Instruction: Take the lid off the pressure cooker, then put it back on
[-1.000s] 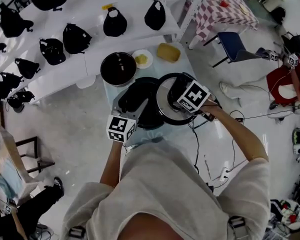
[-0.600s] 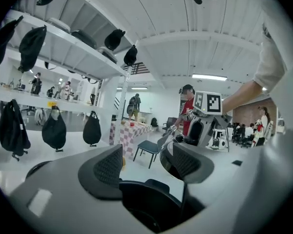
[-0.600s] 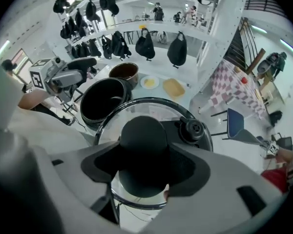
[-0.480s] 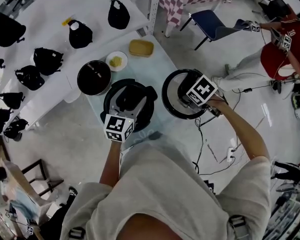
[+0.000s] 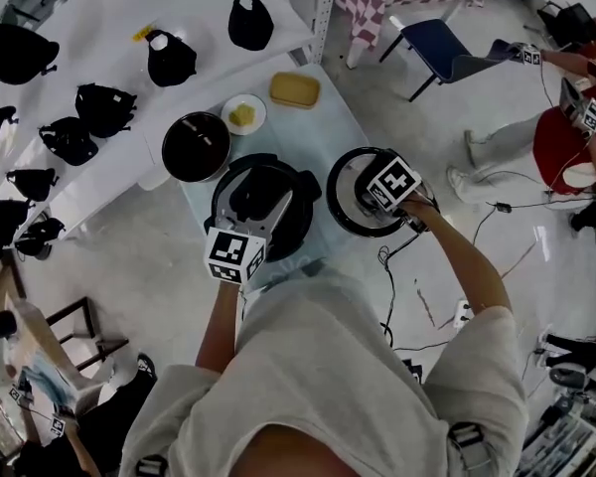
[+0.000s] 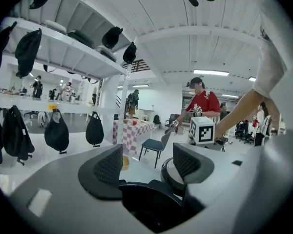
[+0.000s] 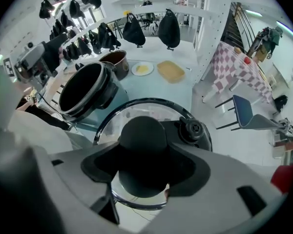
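Lid (image 7: 142,133) rim behind right hand-held gripper (image 7: 146,168)

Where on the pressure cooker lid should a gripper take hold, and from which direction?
Grip the round black knob at the centre of the lid, coming straight down from above. The lid is flat and wide with a thin rim, so only the raised knob fits between jaws. The right gripper holds it this way.

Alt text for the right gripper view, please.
The right tongs grip the black knob of the lid, beside the open pressure cooker at left. A dark bowl, a plate and a yellow tray sit behind.
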Motion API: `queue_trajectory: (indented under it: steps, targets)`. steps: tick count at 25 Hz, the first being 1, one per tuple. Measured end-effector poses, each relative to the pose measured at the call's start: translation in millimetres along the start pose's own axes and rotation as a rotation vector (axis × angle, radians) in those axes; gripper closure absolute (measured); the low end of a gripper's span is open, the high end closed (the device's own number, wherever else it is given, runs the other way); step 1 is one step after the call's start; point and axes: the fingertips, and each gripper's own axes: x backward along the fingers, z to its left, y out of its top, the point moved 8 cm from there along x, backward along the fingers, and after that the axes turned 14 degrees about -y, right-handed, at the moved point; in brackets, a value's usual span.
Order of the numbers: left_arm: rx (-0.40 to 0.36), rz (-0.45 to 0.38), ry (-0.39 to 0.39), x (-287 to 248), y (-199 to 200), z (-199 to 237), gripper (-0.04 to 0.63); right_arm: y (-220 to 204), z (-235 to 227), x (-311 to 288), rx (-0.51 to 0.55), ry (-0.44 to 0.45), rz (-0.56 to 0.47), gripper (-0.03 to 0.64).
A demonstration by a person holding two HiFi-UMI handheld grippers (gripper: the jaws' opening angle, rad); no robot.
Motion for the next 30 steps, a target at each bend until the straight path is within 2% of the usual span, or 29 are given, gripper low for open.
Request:
queue_trajectory:
  steps: [9,16,26,30]
  targets:
    - [0.010,0.026,0.082,13,-1,5,0.282,6,5,-81,-0.052,0.007,-0.005,0.344]
    - [0.011,0.048,0.121,19,-3,-1,0.282,-2,14,-126,-0.031,-0.012,0.035,0.344]
    - [0.023,0.047,0.144,29,-6,1,0.282,-11,27,-145,-0.026,-0.060,0.065,0.341]
    - [0.020,0.041,0.142,28,-4,1,0.282,-10,33,-149,-0.042,-0.017,0.043,0.339]
